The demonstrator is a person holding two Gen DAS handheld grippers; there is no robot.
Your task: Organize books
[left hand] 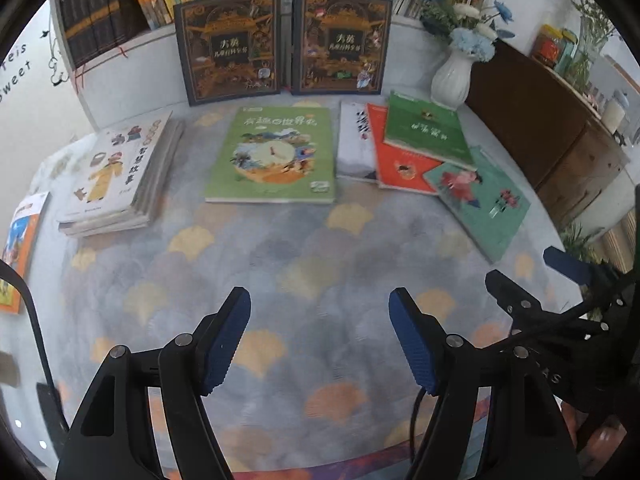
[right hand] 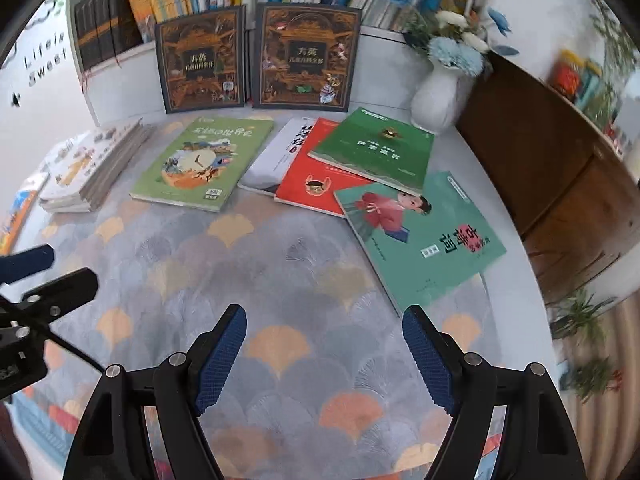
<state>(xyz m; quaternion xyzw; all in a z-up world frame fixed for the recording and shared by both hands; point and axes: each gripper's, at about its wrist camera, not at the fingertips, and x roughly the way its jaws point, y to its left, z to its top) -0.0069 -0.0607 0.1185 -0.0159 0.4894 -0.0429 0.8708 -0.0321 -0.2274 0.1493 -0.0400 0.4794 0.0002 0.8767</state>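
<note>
Spreading under everything is a patterned cloth (right hand: 280,280) on the table, bare in front of both grippers. Beyond it the books lie in a row: a neat stack (left hand: 116,176) at left, a light green book (left hand: 276,156) in the middle, and a loose overlapping pile at right, with a teal book (right hand: 420,240) lowest and nearest. The teal book's long axis runs diagonally, its near corner just ahead of the right gripper (right hand: 324,356), which I judge is closer to it than the left gripper (left hand: 320,344). Both grippers stand released, jaws apart, with nothing between them.
</note>
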